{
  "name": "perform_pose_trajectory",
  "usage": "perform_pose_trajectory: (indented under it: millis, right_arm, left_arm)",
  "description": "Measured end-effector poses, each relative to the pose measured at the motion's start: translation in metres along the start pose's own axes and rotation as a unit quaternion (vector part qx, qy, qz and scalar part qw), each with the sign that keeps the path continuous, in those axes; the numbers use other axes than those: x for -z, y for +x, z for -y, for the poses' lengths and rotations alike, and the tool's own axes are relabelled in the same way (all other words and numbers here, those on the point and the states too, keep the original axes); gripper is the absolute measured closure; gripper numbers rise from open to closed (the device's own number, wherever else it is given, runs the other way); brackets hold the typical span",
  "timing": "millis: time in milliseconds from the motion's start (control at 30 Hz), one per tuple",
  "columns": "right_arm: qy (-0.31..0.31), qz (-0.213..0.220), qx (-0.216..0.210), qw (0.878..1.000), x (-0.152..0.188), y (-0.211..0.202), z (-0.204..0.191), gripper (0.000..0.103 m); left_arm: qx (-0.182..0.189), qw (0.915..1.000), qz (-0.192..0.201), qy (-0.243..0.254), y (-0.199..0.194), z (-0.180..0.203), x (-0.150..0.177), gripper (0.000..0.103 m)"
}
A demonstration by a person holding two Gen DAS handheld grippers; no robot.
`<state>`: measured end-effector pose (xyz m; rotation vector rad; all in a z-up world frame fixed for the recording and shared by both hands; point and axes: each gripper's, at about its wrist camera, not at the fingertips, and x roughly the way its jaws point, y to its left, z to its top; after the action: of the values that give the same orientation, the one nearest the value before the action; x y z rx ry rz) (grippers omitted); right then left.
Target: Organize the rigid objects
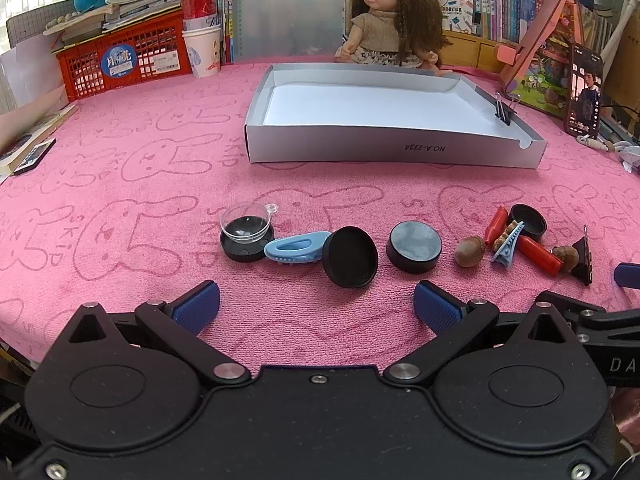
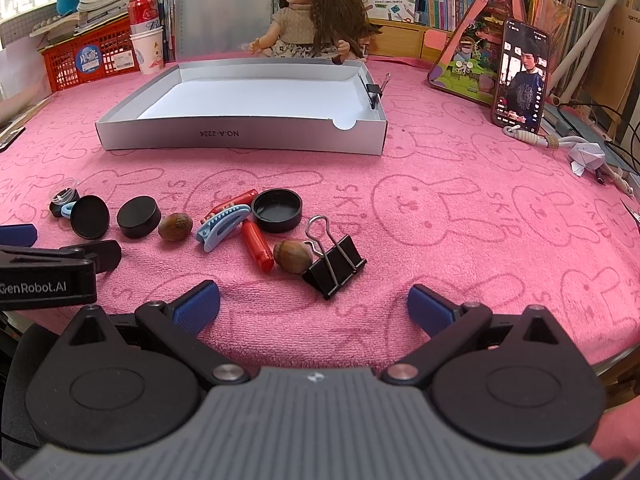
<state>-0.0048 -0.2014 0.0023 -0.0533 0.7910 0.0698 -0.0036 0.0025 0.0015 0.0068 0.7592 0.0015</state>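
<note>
The binder clip sits on the pink worktop dead ahead of the right tool, just beyond its fingertips and a touch toward its right finger. That's the relation everything turns on, I'd say: the right tool is clearly the nearer one, spread wide with nothing between its blue pads, while the left tool, also spread and empty, faces the tilted black cap and black puck further left along the row.

The clip lies on its side, long axis running diagonally from near-left to far-right, wire handles pointing up and away to the left, toward the acorn it nearly touches. The red tube lies just beyond that. So a squeeze across the clip's black body looks workable, but the angle probably wants a slight wrist twist. The open grey box waits well beyond, already holding 1 clip on its right wall.
</note>
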Motion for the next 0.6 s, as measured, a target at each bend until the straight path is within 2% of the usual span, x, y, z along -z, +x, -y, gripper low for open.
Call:
perform_pose_trajectory:
  millis: [300,600]
  right_arm:
    - [0.0,-0.003,0.001,1.0,-0.0023,-0.0003,-0.0002,0.0]
    - [0.004,0.013,0.003,1.0,0.0024,-0.0015,-0.0004,0.0]
  left_arm:
    - [-0.001,1.0,-0.006,0.002,-0.0003,0.0017,-0.0018,0.0]
    - [-0.006,1.0,0.002,0.002,-0.0006,0.0039,0.001,0.0]
